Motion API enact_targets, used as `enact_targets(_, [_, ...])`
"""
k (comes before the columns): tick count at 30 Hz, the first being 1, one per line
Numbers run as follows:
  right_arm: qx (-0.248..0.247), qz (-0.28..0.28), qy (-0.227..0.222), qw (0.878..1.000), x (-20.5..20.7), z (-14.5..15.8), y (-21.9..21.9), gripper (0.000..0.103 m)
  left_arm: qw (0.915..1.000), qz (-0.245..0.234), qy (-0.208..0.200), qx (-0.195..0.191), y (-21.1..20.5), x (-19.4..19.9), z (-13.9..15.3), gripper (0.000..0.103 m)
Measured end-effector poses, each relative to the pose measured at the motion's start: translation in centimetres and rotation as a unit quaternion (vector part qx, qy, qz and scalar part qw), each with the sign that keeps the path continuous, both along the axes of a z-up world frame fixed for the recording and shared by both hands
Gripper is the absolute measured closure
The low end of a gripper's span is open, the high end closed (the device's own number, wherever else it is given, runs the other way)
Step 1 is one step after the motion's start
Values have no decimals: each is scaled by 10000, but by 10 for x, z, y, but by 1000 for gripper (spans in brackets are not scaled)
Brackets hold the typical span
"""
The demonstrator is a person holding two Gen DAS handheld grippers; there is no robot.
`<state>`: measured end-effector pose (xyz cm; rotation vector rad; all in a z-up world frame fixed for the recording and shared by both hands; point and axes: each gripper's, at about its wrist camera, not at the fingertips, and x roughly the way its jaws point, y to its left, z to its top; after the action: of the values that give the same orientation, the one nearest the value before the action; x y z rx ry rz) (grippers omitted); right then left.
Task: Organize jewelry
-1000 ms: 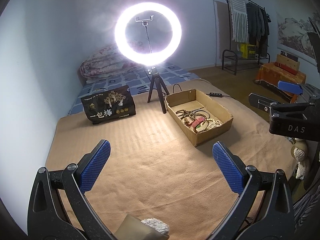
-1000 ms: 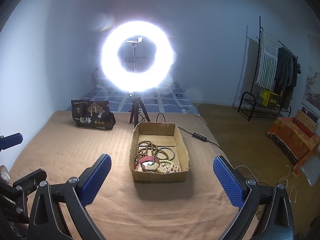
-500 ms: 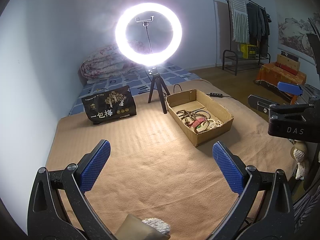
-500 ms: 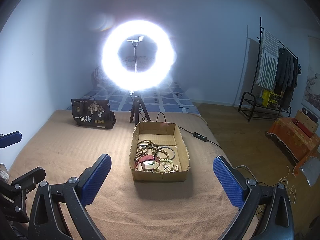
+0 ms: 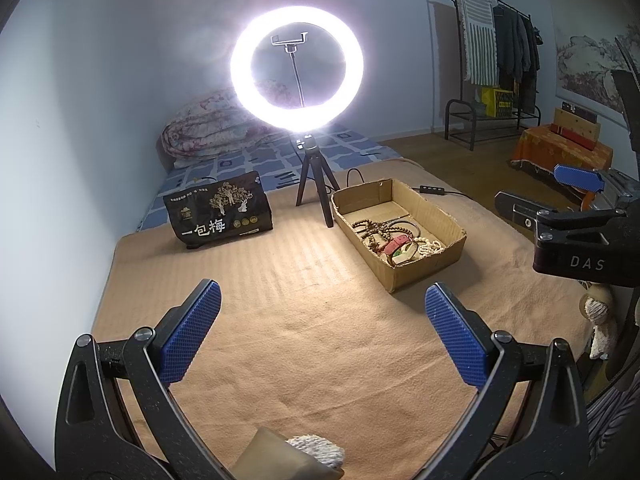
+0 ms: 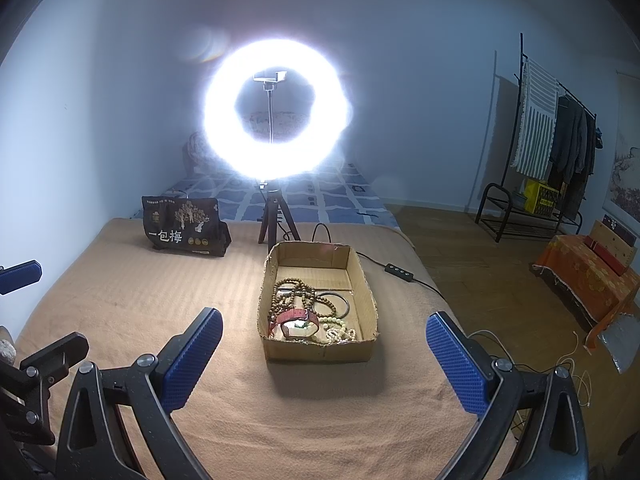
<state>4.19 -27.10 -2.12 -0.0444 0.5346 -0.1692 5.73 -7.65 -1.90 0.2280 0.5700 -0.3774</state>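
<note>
Both grippers hover spread and empty: the right gripper (image 6: 324,358) should descend straight into the near cardboard box (image 6: 320,350) (beads lie tangled), left gripper (image 5: 322,334) steadying.

Jewelry (image 6: 308,312): tangled heap in cardboard box (image 6: 370,300); single pieces hard to separate.
Ring light (image 6: 276,110): glare washes out the rim.
Right gripper (image 5: 576,196): body cut off at frame edge.

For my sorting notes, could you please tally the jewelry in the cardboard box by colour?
Brown bead strands: 1 tangled cluster, strand count unclear
Dark bangle: 1
Red strap: 1
Cream bead strands: 1 cluster
Total: 4 groups in the box
</note>
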Motion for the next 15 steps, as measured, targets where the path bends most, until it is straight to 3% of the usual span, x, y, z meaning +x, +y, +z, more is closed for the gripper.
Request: enact_targets(15, [6, 7, 11, 10000, 0, 0, 0, 0, 10000, 41, 3, -3, 1, 0, 0, 0])
